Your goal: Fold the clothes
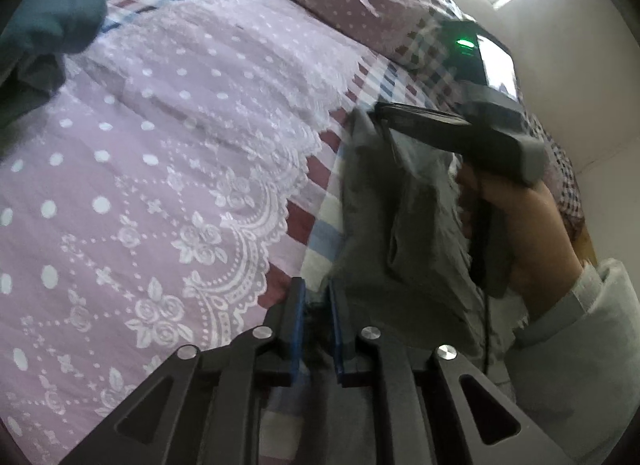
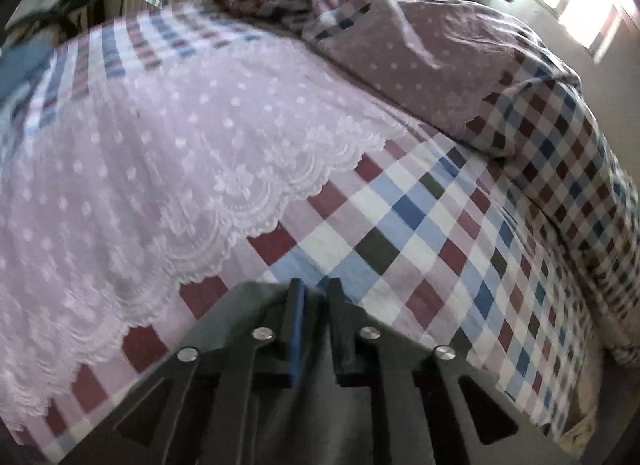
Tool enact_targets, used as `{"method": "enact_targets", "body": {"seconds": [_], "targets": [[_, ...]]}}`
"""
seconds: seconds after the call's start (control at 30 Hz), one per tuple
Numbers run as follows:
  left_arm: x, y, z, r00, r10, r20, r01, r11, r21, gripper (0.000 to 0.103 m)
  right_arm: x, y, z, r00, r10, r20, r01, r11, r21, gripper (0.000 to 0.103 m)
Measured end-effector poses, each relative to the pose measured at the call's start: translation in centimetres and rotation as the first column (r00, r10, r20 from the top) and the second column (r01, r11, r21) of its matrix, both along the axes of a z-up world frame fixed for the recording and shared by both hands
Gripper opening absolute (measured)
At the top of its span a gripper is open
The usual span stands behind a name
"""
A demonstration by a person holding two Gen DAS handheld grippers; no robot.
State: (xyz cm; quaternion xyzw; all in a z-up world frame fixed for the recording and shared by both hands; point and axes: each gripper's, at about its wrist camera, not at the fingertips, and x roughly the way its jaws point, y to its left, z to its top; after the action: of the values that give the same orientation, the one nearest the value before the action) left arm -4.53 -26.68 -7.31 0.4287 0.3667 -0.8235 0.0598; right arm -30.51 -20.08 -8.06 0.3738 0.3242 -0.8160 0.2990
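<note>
A grey garment (image 1: 400, 225) hangs stretched between my two grippers above the bed. In the left wrist view my left gripper (image 1: 316, 291) is at the bottom, its blue pads (image 1: 298, 325) close together on the cloth's lower edge. My right gripper (image 1: 378, 107) comes in from the right, held by a hand (image 1: 532, 233), and pinches the garment's upper corner. In the right wrist view the same grey garment (image 2: 240, 305) lies under and between the narrow-set fingers of the right gripper (image 2: 316, 289). How much of the garment hangs below is hidden.
The bed carries a purple dotted lace cover (image 1: 160, 145) over a checkered sheet (image 2: 420, 233). A rolled quilt (image 2: 440, 49) lies along the far side. A teal garment (image 1: 52, 17) sits at the bed's far left. A white wall (image 1: 568, 77) and a bright window (image 2: 580, 5) are on the right.
</note>
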Motion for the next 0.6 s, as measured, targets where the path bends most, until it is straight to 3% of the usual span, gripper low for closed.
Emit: {"method": "enact_targets", "body": {"seconds": [0.07, 0.13, 0.2, 0.23, 0.37, 0.43, 0.53, 0.6], "targets": [[0.5, -0.6, 0.8, 0.999, 0.044, -0.031, -0.045, 0.999, -0.028, 0.012, 0.5, 1.1, 1.8, 1.0, -0.018, -0.01, 0.017, 0.998, -0.061, 0.032], [1.5, -1.5, 2.1, 0.99, 0.097, -0.103, -0.1, 0.994, -0.031, 0.029, 1.1, 2.9, 4.3, 0.999, -0.025, -0.02, 0.022, 0.99, -0.141, 0.046], [2.6, -2.4, 3.2, 0.971, 0.147, -0.186, -0.151, 0.989, -0.005, 0.066, 2.4, 5.3, 7.0, 0.999, -0.037, -0.034, 0.029, 0.978, -0.207, 0.047], [3.3, -2.8, 3.9, 0.955, 0.177, -0.238, -0.181, 0.984, 0.008, 0.07, 3.2, 6.5, 8.2, 0.999, -0.037, -0.037, 0.027, 0.972, -0.234, 0.048], [4.6, -3.6, 6.2, 0.913, 0.201, -0.354, -0.209, 0.978, 0.013, 0.078, 8.4, 12.9, 13.4, 0.995, -0.043, -0.092, 0.009, 0.94, -0.34, 0.054], [5.0, -3.5, 6.9, 0.903, 0.198, -0.381, -0.211, 0.977, 0.008, 0.084, 11.7, 17.0, 16.1, 0.992, -0.061, -0.112, 0.009, 0.911, -0.411, 0.062], [5.6, -2.5, 8.0, 0.899, 0.171, -0.404, -0.195, 0.981, -0.02, 0.084, 16.7, 23.1, 19.3, 0.985, -0.097, -0.144, 0.012, 0.864, -0.504, 0.079], [5.9, -1.5, 8.7, 0.9, 0.147, -0.411, -0.184, 0.982, -0.051, 0.084, 20.3, 27.4, 21.1, 0.976, -0.14, -0.168, 0.025, 0.834, -0.551, 0.082]]}}
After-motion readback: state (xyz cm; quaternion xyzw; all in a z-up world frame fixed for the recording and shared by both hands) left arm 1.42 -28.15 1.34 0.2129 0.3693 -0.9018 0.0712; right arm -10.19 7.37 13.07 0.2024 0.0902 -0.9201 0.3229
